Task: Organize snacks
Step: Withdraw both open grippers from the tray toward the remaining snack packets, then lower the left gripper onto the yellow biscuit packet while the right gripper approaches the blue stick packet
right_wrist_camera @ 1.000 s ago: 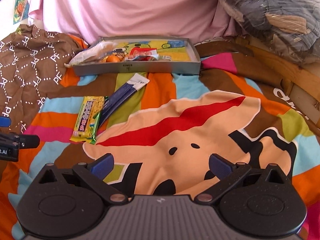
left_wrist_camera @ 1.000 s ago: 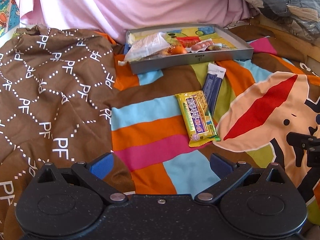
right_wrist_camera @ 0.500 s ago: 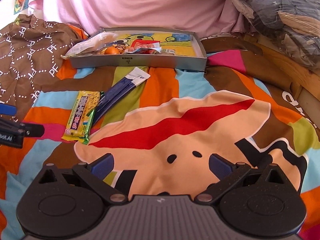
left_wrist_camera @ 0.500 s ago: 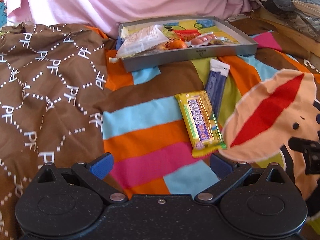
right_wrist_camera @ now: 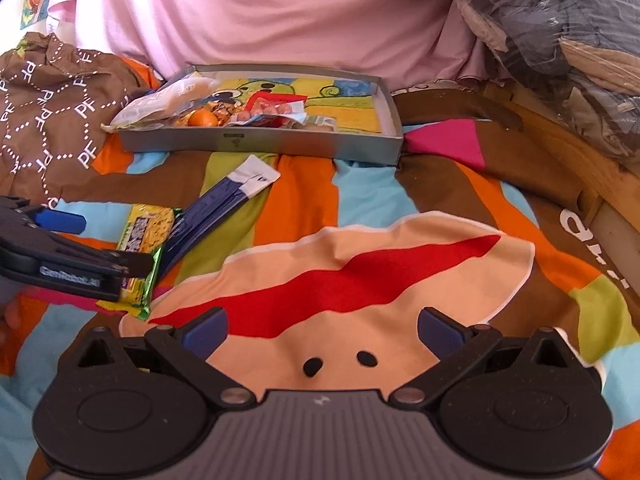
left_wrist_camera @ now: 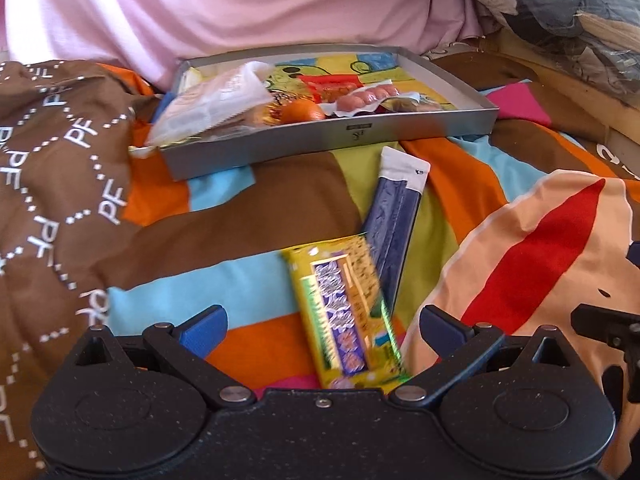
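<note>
A yellow snack pack (left_wrist_camera: pixel 344 312) lies flat on the striped bedspread, with a dark blue stick pack (left_wrist_camera: pixel 396 224) beside it on the right. My left gripper (left_wrist_camera: pixel 322 328) is open, and the near end of the yellow pack lies between its fingers. Behind stands a grey tray (left_wrist_camera: pixel 332 136) holding a white bag, an orange sweet and other wrapped snacks. In the right wrist view my right gripper (right_wrist_camera: pixel 322 330) is open above the cartoon print, holding nothing. There my left gripper (right_wrist_camera: pixel 116 244) sits at the left over the yellow pack (right_wrist_camera: pixel 148 228), next to the blue stick pack (right_wrist_camera: pixel 216 208) and the tray (right_wrist_camera: pixel 260 142).
A brown patterned cloth (left_wrist_camera: pixel 60 184) is bunched on the left. A pink sheet (left_wrist_camera: pixel 248 4) hangs behind the tray. Bagged clothes (right_wrist_camera: pixel 560 40) are piled at the back right above a wooden bed edge (right_wrist_camera: pixel 560 156).
My left gripper has moved forward and down over the yellow pack, which now reaches in between its fingers. The right gripper has crept forward a little; both stay open.
</note>
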`<state>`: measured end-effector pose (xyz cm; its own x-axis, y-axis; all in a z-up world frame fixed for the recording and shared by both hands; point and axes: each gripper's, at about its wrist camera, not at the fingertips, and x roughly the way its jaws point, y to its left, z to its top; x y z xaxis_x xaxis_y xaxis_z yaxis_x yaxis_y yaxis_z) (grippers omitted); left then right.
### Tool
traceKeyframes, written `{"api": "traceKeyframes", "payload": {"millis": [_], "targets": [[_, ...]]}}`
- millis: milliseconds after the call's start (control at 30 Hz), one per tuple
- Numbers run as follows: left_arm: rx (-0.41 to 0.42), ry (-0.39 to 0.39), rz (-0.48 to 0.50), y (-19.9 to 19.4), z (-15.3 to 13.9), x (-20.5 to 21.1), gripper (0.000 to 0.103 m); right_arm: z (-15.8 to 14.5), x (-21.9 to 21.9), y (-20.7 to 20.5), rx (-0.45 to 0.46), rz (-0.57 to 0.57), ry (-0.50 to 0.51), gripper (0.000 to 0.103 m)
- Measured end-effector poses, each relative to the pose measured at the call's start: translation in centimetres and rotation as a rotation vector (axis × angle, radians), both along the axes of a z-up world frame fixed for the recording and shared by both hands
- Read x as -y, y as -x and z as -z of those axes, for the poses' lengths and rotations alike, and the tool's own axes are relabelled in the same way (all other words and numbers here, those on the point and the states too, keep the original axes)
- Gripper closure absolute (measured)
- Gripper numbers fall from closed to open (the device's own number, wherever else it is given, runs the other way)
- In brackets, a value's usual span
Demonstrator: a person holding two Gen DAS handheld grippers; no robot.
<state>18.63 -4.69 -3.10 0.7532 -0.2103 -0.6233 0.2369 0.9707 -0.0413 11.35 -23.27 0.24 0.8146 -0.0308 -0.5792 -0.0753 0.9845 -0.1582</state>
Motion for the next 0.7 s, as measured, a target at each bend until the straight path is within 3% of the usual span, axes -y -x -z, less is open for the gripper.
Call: {"api": "traceKeyframes", "payload": {"millis": [100, 400, 533, 700], "targets": [[-0.008, -0.008, 0.018, -0.7, 0.4, 0.6, 0.002, 0.1, 0.1, -0.2, 0.001, -0.002, 0.005, 0.0], [-0.069, 0.036, 0.0, -1.7, 1.5, -0.3, 0.02, 0.6, -0.7, -2.1, -0.027, -0.033, -0.01, 0.0], [-0.051, 0.027, 0.002, -1.4, 1.4, -0.6, 0.043, 0.7, -1.3, -3.4, -0.047, -0.053, -0.045, 0.0], [-0.035, 0.019, -0.001, -0.9, 1.3, -1.5, 0.048, 1.2, -2.1, -3.9, -0.07, -0.062, -0.08, 0.0]]}}
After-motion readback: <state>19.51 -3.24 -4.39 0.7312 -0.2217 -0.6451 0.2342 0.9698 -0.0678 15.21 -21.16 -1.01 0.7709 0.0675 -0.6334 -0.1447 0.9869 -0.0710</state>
